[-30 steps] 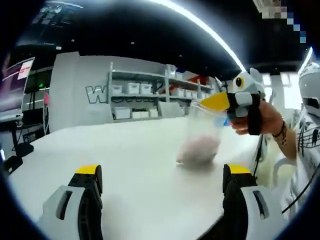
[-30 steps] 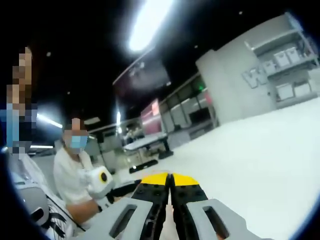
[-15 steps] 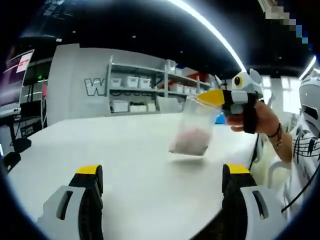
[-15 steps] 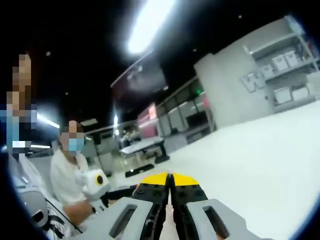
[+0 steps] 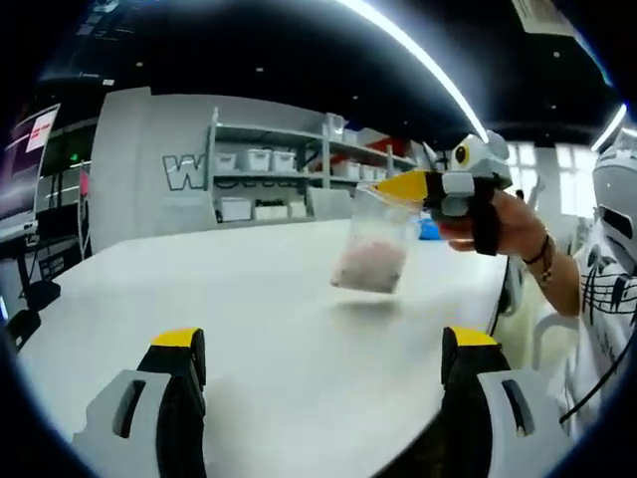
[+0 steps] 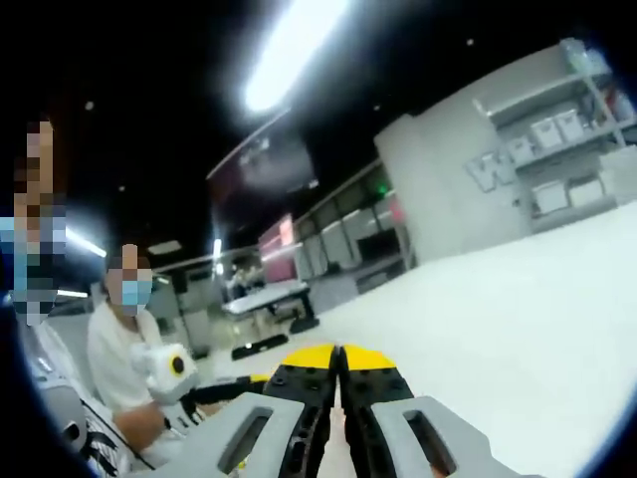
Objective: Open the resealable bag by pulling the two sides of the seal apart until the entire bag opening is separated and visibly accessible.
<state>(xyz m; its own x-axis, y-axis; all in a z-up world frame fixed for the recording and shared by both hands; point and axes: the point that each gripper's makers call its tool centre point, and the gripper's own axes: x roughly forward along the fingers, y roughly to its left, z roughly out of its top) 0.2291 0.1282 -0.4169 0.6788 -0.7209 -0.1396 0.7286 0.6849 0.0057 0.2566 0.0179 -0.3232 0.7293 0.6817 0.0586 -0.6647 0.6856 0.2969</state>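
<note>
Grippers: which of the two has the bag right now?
The right gripper, shut on the resealable bag's top edge, dangling it above the table. The left gripper is open, holding nothing.

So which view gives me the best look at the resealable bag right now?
The left gripper view: the resealable bag hangs clear above the table, pinched at its top edge by the right claw, pinkish contents visible. The right gripper view looks along its own shut jaws, and the bag can't be made out there.
</note>
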